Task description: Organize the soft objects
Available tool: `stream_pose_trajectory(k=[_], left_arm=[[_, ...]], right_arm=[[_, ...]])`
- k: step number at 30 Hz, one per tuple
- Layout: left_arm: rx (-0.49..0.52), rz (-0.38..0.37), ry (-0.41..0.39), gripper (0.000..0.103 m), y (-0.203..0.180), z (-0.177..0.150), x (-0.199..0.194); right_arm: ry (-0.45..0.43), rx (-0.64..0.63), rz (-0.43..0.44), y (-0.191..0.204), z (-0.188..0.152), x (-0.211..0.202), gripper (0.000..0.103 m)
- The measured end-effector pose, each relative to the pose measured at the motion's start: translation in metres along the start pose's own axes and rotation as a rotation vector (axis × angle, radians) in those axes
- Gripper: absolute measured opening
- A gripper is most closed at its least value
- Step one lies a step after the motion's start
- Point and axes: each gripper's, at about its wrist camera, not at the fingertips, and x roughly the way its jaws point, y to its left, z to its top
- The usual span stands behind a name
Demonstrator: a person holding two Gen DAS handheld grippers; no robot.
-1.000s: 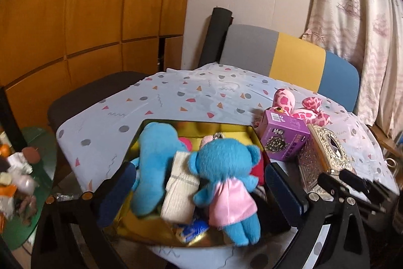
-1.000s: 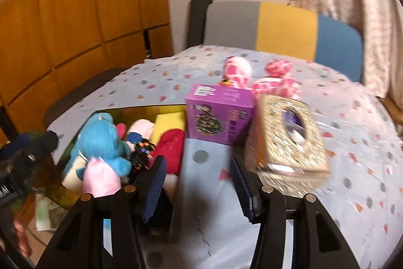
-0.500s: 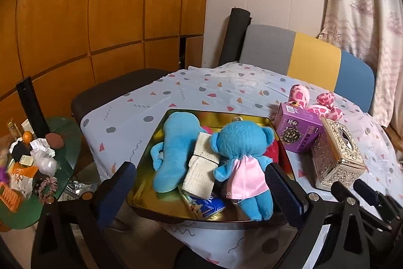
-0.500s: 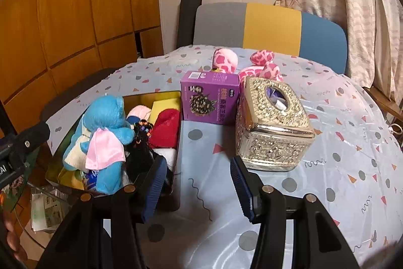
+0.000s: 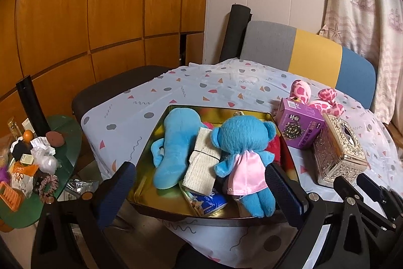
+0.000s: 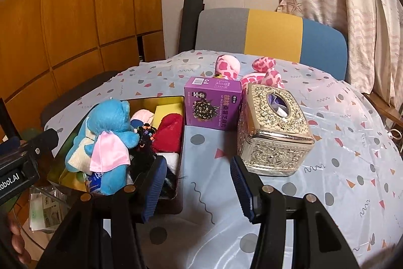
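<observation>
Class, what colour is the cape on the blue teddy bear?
Pale pink cape, clearest in the right wrist view.

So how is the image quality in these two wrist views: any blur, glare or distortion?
Left wrist view: sharp, heavy fisheye bending the wood panels, the gold tin mirroring the toys. Right wrist view: sharp too, dark corner vignette, soft glare on the plastic tablecloth and on the ornate tissue box.

Left gripper (image 5: 201, 190) jaws wide apart, nothing between pads, tilted down. Right gripper (image 6: 199, 185) jaws apart, nothing held, tilted down.
</observation>
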Motion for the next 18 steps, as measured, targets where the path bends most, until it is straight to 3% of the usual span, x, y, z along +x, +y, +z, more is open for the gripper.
stream_pose_trajectory(k=[18], left_arm=[[0.004, 0.000, 0.000, 0.103, 0.0029, -0.0018, -0.0006]], right_arm=[[-0.028, 0.036, -0.025, -0.0040, 0.0025, -0.0046, 0.053]])
